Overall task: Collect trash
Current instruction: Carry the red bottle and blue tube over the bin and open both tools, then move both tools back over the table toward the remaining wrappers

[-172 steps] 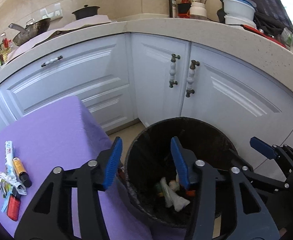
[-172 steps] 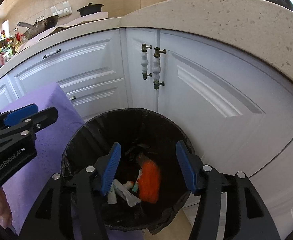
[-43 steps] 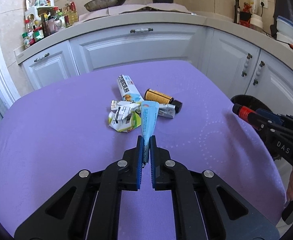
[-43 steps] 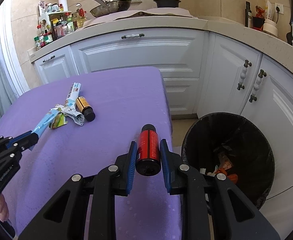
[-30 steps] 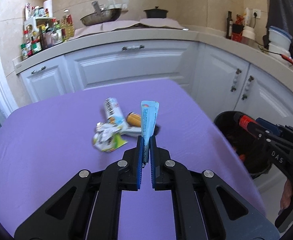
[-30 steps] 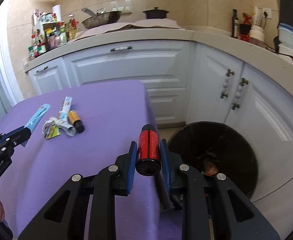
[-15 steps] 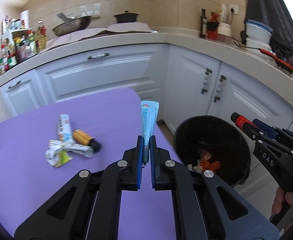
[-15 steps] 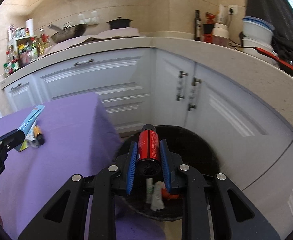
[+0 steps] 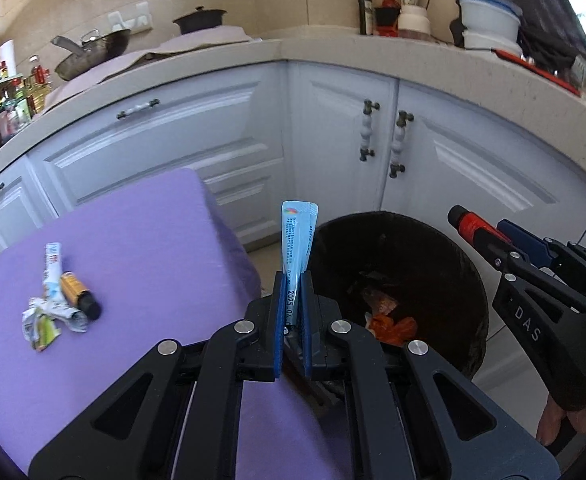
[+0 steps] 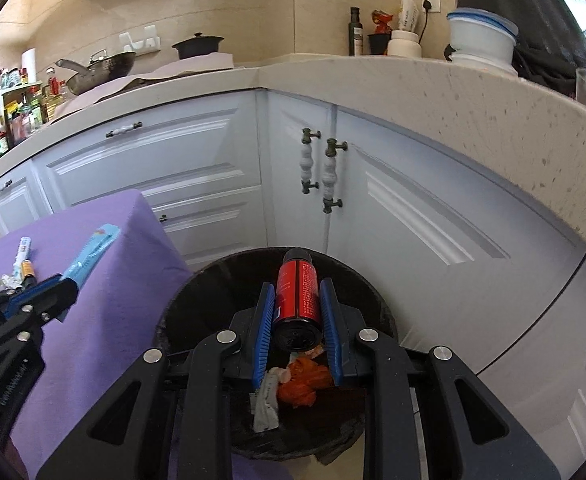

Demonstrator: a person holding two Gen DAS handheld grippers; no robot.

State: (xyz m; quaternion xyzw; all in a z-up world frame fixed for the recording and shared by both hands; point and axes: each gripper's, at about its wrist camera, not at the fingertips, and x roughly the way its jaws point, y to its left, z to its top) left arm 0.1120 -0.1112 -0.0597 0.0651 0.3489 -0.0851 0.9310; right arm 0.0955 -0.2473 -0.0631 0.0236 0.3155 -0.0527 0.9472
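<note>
The task looks a good way on: the bin [image 10: 377,312] already holds orange and white scraps at the lower middle of the right wrist view, and both grippers carry trash toward it. The right gripper [image 10: 297,312] is clamped on a red can [image 10: 296,296] that hangs right over the bin's opening, so its drop seems near. The left gripper [image 9: 291,320] pinches a blue sachet [image 9: 296,240] upright at mid-frame, just beside the bin rim and not yet over it. Left on the purple table [image 9: 141,248], at the left of the left wrist view, are a brown bottle [image 9: 77,294], a tube [image 9: 52,260] and crumpled wrappers [image 9: 47,318]. Compared with half a second ago, both grippers have swung further toward the bin: it now fills more of each view, the can sits deeper over the opening, and the table pile has slid toward the left edge.
</note>
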